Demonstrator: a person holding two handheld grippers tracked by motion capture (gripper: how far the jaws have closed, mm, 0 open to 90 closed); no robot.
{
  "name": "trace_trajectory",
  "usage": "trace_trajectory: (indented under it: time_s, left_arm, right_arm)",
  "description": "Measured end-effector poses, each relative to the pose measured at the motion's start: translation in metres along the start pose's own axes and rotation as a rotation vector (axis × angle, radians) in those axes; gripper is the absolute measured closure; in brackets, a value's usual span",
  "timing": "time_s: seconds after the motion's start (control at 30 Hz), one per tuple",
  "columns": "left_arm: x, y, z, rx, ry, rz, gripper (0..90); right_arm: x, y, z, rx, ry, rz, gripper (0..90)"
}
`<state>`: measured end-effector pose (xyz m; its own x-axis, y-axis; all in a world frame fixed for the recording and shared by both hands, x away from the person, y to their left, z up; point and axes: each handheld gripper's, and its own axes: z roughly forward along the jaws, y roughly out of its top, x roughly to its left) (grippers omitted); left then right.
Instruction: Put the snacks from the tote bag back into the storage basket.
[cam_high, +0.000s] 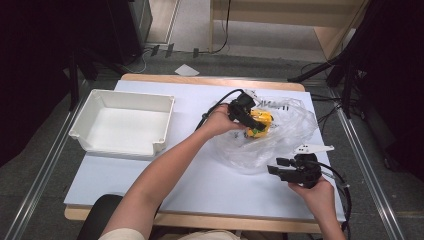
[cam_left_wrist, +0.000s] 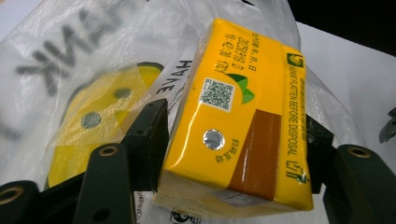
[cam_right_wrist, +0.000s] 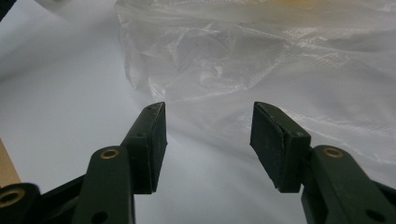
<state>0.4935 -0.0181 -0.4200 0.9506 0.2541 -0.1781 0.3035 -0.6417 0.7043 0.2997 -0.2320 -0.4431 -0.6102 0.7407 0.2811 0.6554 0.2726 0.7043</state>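
The left gripper (cam_left_wrist: 233, 140) has its fingers (cam_left_wrist: 148, 140) astride a yellow drink carton (cam_left_wrist: 238, 121), which lies on the mouth of a clear plastic bag (cam_high: 280, 135) on the white tabletop (cam_high: 200, 180). Whether the pads press it or merely bracket it cannot be told. A second yellow carton (cam_left_wrist: 93, 126) sits inside the bag, behind the film.

My reading is that the work — getting cartons out of the bag, likely toward the white tray (cam_high: 125, 122) at far left — is at an early stage: the tray stands empty, and no carton has been carried over.

The right gripper (cam_right_wrist: 208, 140) hovers low near the bag's near edge, fingers wide with nothing between them.

The loose bag film is the main nuisance — it could drag along with the carton.
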Motion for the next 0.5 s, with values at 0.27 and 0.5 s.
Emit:
trace_trajectory:
  time_s: [0.27,0.5]
  left_arm:
    - [-0.0088,0.0029,-0.0016,0.006,0.071,0.082,49.4]
    - [-0.0053,0.0035,-0.0053,0.014,0.061,0.054,52.0]
  right_arm:
    - [-0.002,-0.0007,-0.0001,-0.001,0.004,0.006,47.9]
    - [-0.0017,-0.0011,0.0005,-0.001,0.012,0.008,48.3]
